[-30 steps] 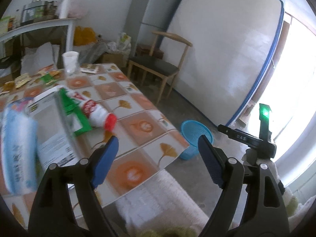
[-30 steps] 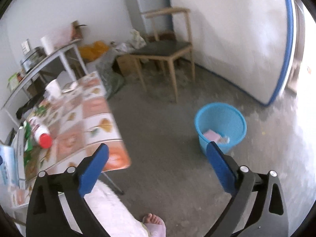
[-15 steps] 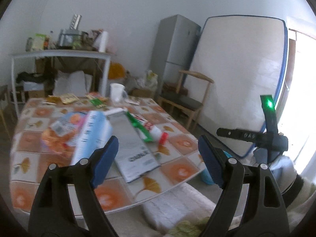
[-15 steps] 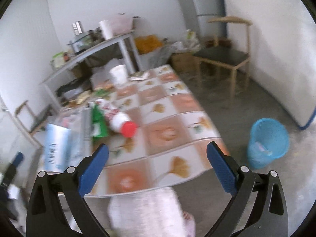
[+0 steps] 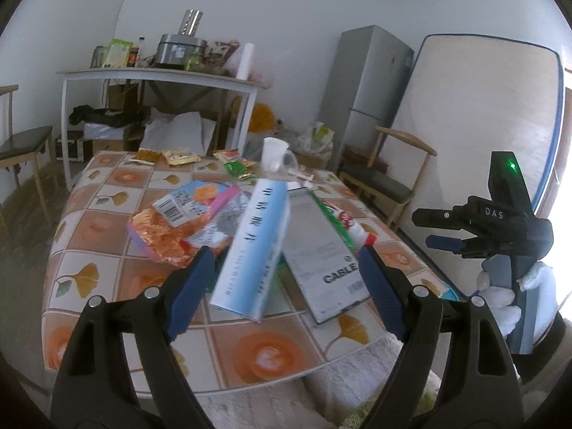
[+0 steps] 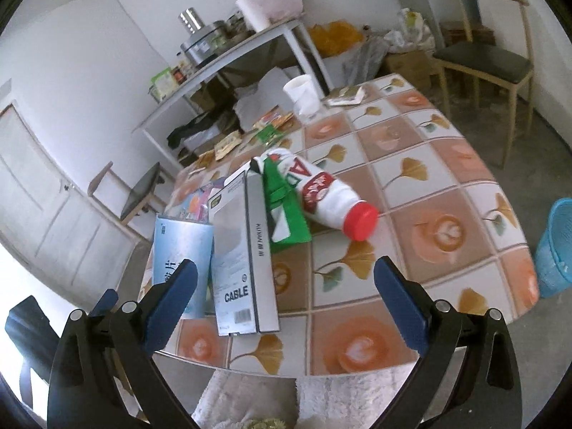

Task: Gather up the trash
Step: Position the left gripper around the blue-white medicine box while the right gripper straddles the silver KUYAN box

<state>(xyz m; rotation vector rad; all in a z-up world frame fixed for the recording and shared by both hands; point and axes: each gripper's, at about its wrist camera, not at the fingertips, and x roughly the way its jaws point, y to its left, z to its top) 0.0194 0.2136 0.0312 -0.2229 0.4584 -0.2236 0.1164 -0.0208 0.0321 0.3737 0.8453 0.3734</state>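
Trash lies on a tiled table (image 5: pixel 118 279): a light blue carton (image 5: pixel 252 250) (image 6: pixel 180 250), a grey box marked CABLE (image 5: pixel 321 250) (image 6: pixel 243 250), a green packet (image 6: pixel 284 211), a white bottle with a red cap (image 6: pixel 329 196) on its side, and an orange snack bag (image 5: pixel 164 228). My left gripper (image 5: pixel 286 286) is open, empty, just short of the blue carton. My right gripper (image 6: pixel 286 300) is open, empty, above the table's near edge by the CABLE box; it also shows in the left wrist view (image 5: pixel 461 239). A blue basket (image 6: pixel 556 250) stands on the floor to the right.
A white cup (image 6: pixel 304 96) and small wrappers (image 5: pixel 178 155) lie at the table's far side. A wooden chair (image 6: pixel 489 57) stands at the right, a cluttered shelf table (image 5: pixel 161 75) behind, a fridge (image 5: pixel 364 96) and a leaning mattress (image 5: pixel 486 114) by the wall.
Both grippers have swung left, away from the blue basket on the floor, to face the table and its trash. Both stayed open and empty.
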